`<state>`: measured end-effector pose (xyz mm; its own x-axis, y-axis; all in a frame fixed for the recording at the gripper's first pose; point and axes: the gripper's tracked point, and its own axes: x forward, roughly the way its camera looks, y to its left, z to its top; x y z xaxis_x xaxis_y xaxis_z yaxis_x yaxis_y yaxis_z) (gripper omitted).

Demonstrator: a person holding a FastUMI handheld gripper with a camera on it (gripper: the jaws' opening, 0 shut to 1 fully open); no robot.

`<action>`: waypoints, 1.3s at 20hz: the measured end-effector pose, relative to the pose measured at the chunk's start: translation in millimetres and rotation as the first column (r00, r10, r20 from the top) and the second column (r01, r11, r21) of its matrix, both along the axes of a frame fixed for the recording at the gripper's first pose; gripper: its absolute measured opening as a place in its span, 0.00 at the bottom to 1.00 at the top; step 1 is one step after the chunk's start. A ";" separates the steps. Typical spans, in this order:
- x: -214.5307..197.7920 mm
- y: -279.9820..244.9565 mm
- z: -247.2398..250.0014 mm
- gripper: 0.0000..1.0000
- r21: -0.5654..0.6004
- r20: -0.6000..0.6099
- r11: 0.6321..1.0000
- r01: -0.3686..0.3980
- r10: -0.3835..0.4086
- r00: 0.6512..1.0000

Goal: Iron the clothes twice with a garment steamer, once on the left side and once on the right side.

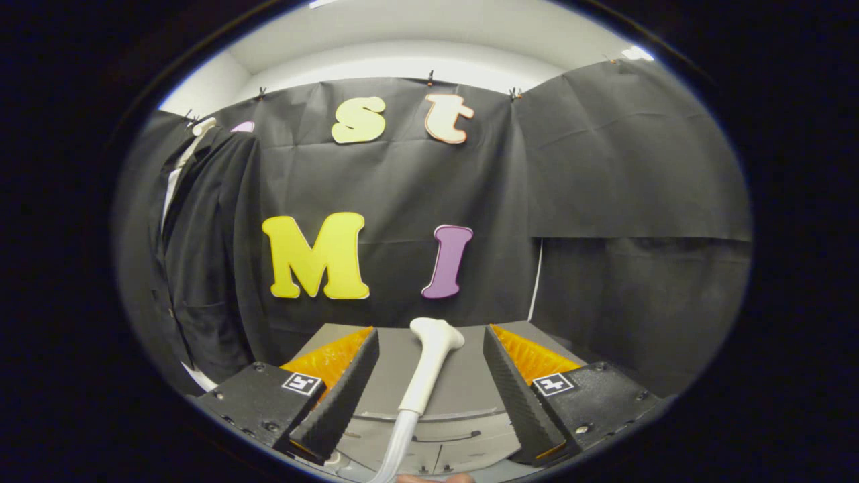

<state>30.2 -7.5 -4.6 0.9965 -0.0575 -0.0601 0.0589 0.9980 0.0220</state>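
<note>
No readable text, brand or number was visible on any object — only two small square black-and-white tracking markers, one on the left finger mount (301,384) and one on the right finger mount (553,384), carrying coded patterns and no words. The gripper (430,345) fingers stood apart. The garment steamer (429,365) between them showed no label.

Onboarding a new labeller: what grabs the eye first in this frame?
The white plastic garment steamer head on its pale hose, standing between the open gripper fingers, neither touching it. Beyond it, off to the left, a dark jacket hangs on a white hanger against the booth wall.
</note>
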 end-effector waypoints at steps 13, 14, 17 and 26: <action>53.5 -3.9 -2.5 0.99 0.018 -0.173 0.999 -0.027 0.030 0.984; 57.5 -5.0 -4.8 0.99 0.021 -0.197 0.999 -0.024 0.028 0.980; 68.9 -3.2 -15.4 0.99 0.065 -0.294 0.997 -0.048 0.065 0.953; 110.9 -1.6 -51.7 0.94 0.079 -0.508 0.996 -0.045 0.079 0.858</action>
